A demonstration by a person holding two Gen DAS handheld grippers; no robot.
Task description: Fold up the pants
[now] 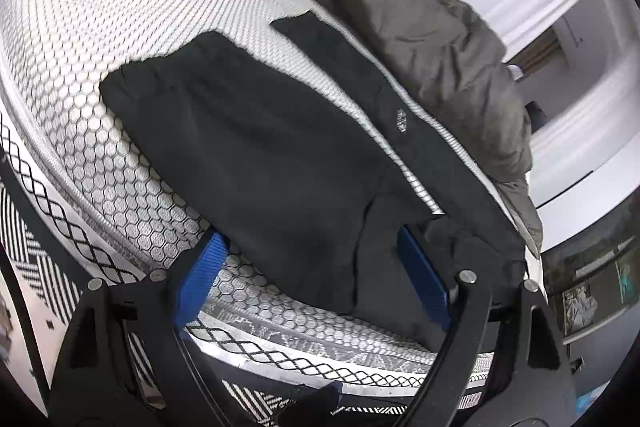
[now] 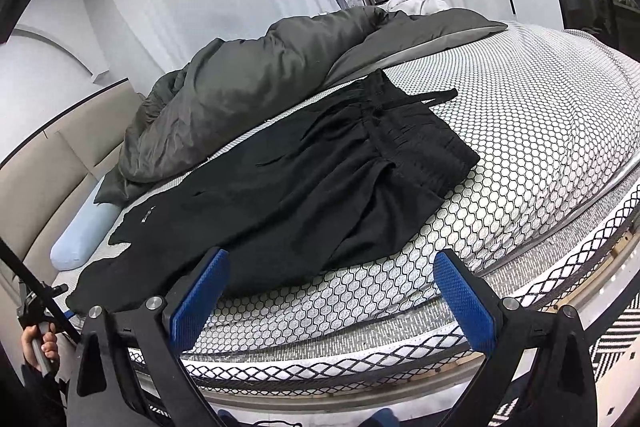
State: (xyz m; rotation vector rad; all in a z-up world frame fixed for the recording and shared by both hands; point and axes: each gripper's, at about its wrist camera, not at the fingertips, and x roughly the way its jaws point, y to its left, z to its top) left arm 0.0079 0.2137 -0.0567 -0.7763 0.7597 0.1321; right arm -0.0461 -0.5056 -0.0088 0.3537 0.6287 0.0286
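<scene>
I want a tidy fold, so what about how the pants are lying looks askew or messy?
The black pants lie skewed across the mattress. The two legs are splayed apart, with a strip of mattress showing between them in the left wrist view. The drawstring trails loose past the bunched waistband. No damage is visible.

A honeycomb-patterned mattress (image 2: pixel 540 155) carries black pants (image 2: pixel 304 183) centrally, a grey duvet (image 2: pixel 240 87) at eleven o'clock, a pale-blue pillow (image 2: pixel 86 235) at nine.
</scene>
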